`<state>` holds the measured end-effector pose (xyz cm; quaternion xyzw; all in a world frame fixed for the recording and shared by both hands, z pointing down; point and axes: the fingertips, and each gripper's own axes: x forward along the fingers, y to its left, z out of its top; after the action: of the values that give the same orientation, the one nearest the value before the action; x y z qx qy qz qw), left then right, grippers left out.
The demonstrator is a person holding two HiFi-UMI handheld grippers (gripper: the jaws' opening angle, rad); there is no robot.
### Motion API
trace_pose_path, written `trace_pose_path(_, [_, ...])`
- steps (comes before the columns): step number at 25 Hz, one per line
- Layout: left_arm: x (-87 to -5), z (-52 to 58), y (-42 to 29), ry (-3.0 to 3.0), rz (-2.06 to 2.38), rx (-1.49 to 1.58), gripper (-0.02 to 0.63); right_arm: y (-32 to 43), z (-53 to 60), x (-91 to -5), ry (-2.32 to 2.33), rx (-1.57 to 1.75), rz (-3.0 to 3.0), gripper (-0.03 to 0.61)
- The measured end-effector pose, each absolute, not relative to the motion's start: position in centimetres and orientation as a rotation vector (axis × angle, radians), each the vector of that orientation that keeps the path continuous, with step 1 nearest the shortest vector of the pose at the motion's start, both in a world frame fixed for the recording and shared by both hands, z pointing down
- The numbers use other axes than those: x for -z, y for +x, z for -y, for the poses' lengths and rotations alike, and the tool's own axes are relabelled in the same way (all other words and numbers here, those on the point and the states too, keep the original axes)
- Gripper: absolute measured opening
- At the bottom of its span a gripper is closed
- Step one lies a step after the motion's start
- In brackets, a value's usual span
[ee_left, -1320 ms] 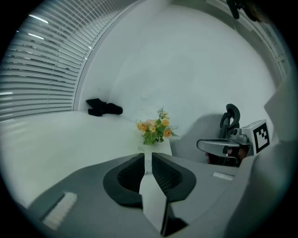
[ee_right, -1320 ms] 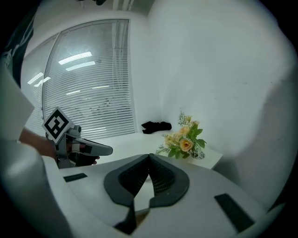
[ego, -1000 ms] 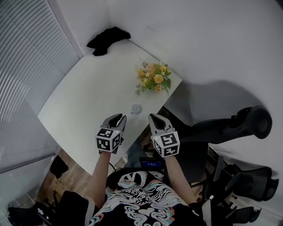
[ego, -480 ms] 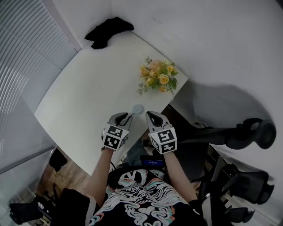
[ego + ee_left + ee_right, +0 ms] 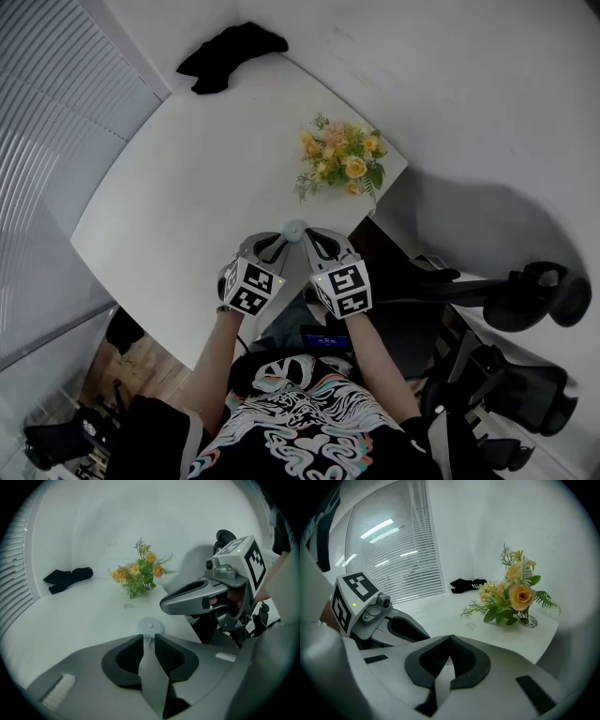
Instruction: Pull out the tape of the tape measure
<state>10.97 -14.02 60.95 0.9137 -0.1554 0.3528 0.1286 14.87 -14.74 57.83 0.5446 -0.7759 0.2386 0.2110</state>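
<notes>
The tape measure [image 5: 293, 229] is a small round pale disc lying near the white table's [image 5: 187, 187] front right edge. In the left gripper view the tape measure [image 5: 150, 625] sits just past my left gripper [image 5: 148, 641], whose jaws stand a narrow gap apart with the disc's small pull tab between the tips, not visibly pinched. In the head view the left gripper [image 5: 275, 242] comes at the disc from the near left. My right gripper [image 5: 310, 236] hovers close on the disc's right. In its own view the right gripper [image 5: 450, 637] is shut, with nothing between the pads.
A vase of yellow and orange flowers [image 5: 343, 167] stands at the table's right edge behind the disc. A black cloth [image 5: 228, 52] lies at the far corner. A small clear scrap [image 5: 129, 605] lies between flowers and disc. Black office chairs [image 5: 506, 300] stand on the floor to the right.
Both grippers have moved forward across the table edge and closed in on the tape measure, the left one bringing its tips to the disc. The disc has not moved.
</notes>
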Motion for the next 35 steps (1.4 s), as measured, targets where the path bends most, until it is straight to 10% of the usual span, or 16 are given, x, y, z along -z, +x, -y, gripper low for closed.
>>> trace_pose_path(35, [-61.9,13.9,11.1,2.671,0.316,-1.141,0.006,13.1,15.3,-60.7,1.391,-0.567,2.097,0.003])
